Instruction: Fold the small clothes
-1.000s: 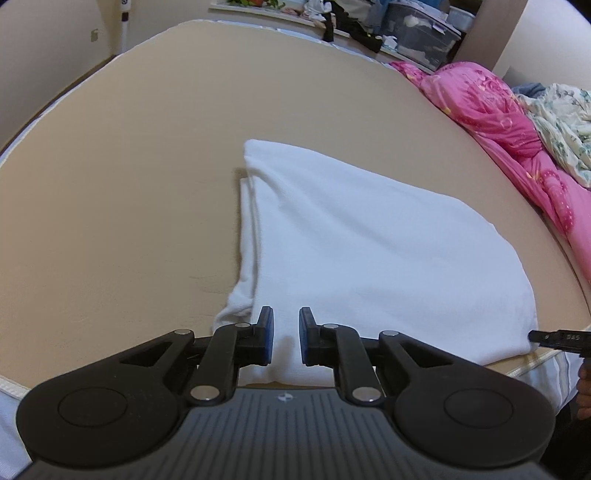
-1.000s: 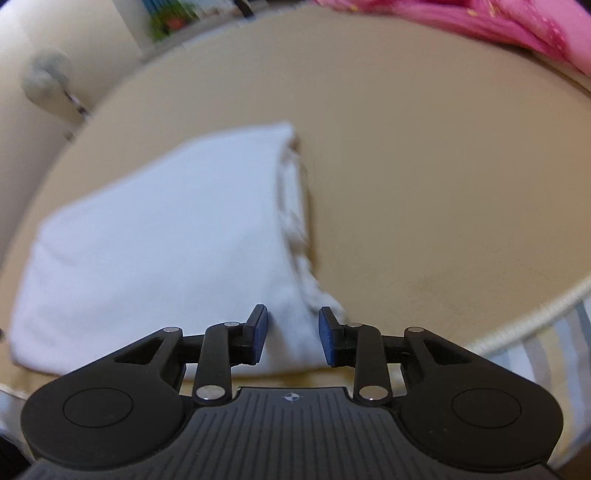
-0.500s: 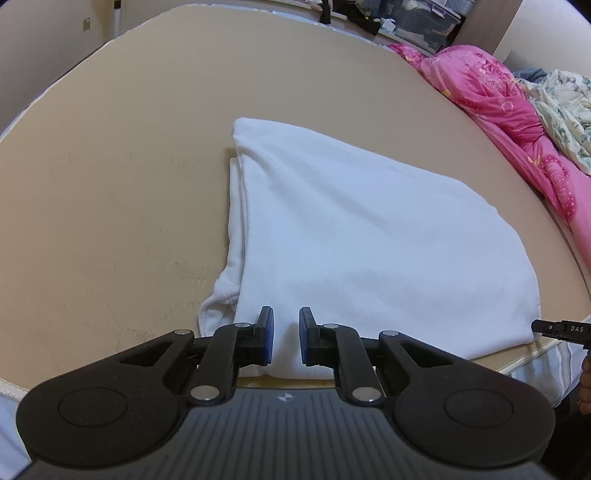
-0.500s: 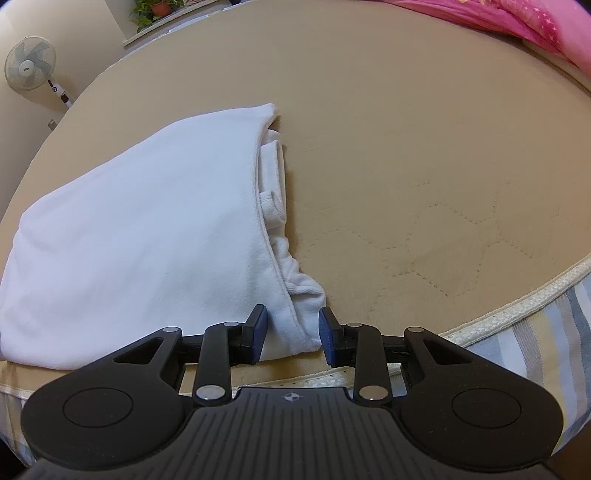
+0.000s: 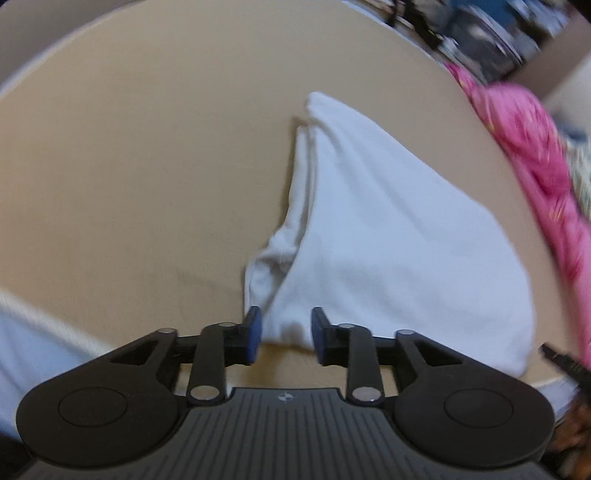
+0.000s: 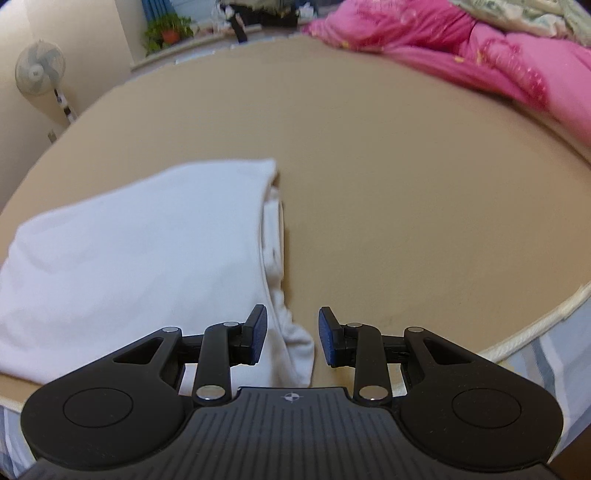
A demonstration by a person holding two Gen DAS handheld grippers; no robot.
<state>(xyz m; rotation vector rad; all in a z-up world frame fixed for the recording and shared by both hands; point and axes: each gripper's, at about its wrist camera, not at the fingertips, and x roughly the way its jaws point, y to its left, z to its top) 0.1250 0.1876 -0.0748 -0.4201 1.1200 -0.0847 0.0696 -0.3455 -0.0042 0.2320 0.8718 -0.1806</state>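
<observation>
A: What is seen at the left of the room?

B: In the right wrist view a white standing fan (image 6: pixel 40 70) is seen against the cream wall, and a potted plant (image 6: pixel 168 31) is set on a ledge further right. Striped bedding (image 6: pixel 550 373) is shown below the piped edge of the tan mattress (image 6: pixel 406 166).

A: And the garment?

B: A folded white garment (image 5: pixel 388 236) is laid flat on the mattress (image 5: pixel 129 155), near its front edge. Layered edges are exposed along one side (image 6: pixel 273 236).

A: How are the fingers held?

B: The left gripper (image 5: pixel 285 336) is spread, with the garment's near left corner lying between the blue pads; no cloth is pinched. The right gripper (image 6: pixel 291 338) is likewise parted, and the garment's near right corner (image 6: pixel 299 347) is framed between its pads, ungrasped.

A: What is found at the right?

B: A crumpled pink quilt (image 6: pixel 498 62) is heaped along the mattress's far right side, with a floral cover (image 6: pixel 517 14) behind it. In the blurred left wrist view the quilt (image 5: pixel 535 158) is seen again, and dark clutter is stacked beyond it.
</observation>
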